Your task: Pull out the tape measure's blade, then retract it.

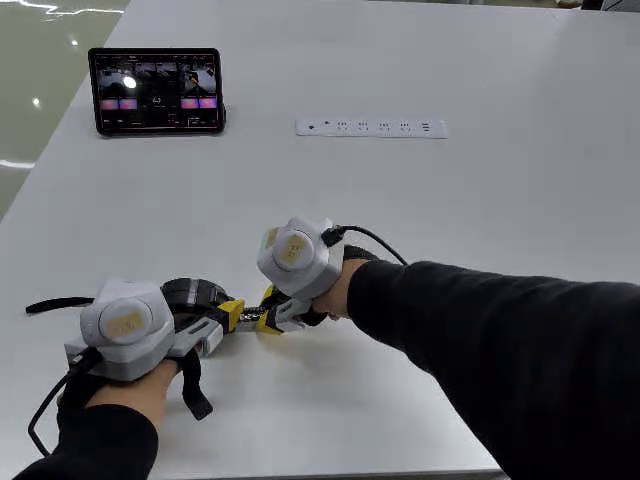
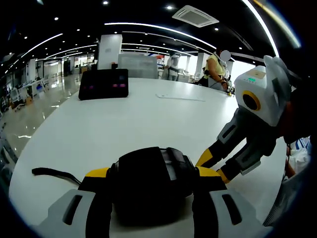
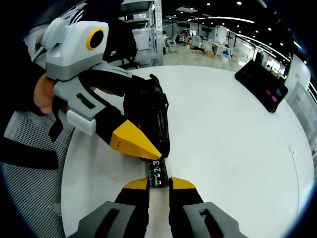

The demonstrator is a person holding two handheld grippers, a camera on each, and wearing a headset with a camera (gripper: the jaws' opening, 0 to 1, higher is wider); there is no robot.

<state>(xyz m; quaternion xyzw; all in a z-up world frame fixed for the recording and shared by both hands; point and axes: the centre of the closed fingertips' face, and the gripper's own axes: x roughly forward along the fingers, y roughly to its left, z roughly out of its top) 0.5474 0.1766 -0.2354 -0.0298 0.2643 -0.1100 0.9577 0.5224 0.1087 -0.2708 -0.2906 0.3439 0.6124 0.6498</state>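
The black tape measure (image 1: 193, 296) lies near the table's front left, its black wrist strap (image 1: 58, 304) trailing left. My left gripper (image 2: 153, 176) is shut on the tape measure (image 2: 151, 181), a yellow-tipped finger on each side of the case. My right gripper (image 3: 159, 183) is shut on the end of the short pulled-out blade (image 3: 157, 171), whose black scale with white numbers shows just outside the case (image 3: 151, 119). In the head view the right gripper (image 1: 262, 318) meets the left gripper (image 1: 222, 316) almost tip to tip beside the case.
A tablet (image 1: 157, 90) with a lit screen stands at the back left of the white table (image 1: 470, 200). A white power strip (image 1: 371, 127) lies flat behind the grippers. The table's front edge runs close below my arms.
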